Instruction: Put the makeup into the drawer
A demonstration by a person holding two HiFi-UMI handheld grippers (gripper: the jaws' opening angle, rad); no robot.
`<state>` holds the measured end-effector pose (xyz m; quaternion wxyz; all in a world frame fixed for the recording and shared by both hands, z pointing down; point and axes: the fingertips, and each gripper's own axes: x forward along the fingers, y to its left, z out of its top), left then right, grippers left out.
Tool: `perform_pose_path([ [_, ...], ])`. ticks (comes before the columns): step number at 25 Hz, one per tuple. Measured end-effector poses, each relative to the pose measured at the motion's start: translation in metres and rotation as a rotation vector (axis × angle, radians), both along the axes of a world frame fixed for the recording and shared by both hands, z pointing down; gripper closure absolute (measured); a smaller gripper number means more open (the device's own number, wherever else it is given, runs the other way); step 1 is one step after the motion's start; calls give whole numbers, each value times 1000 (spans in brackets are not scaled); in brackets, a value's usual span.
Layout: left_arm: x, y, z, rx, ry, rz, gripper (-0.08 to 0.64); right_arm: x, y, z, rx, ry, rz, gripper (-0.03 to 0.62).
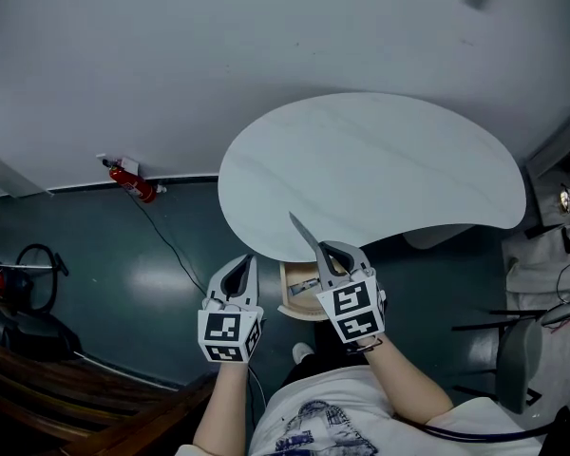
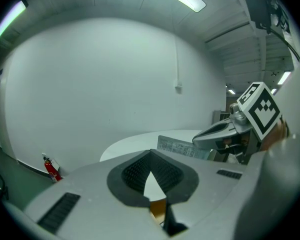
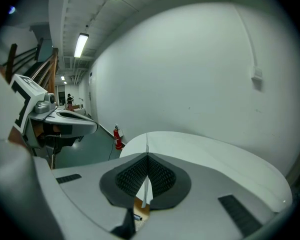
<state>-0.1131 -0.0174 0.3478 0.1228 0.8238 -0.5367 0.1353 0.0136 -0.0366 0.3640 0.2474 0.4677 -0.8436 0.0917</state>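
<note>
Makeup packet (flat, thin, printed) is pinched between jaws of right gripper; left gripper jaws closed, empty.

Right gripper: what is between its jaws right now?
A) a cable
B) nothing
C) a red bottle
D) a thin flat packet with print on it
D: the right gripper has its jaws shut on a thin packet, edge-on in its own view and showing its printed face in the left gripper view.

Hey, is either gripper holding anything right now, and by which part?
The right gripper pinches a thin flat printed packet by its near end; the left gripper is shut on nothing.
</note>
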Motion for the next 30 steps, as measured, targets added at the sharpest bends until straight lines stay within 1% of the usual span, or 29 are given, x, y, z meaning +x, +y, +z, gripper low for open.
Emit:
perform_pose_path([
  [7,0,24,-3,3,3,18,514,-1,30,-5,-4,14,5,575],
  [12,4,35,1,1,-13,39,514,0,47,2,-22,41,4,575],
  [19,2,51,19,-36,-9,49,514,-6,68,19,-54,52,-3,575],
  [30,0,56,53,-84,-5,64,514,-13,79,52,-102,51,-6,575],
])
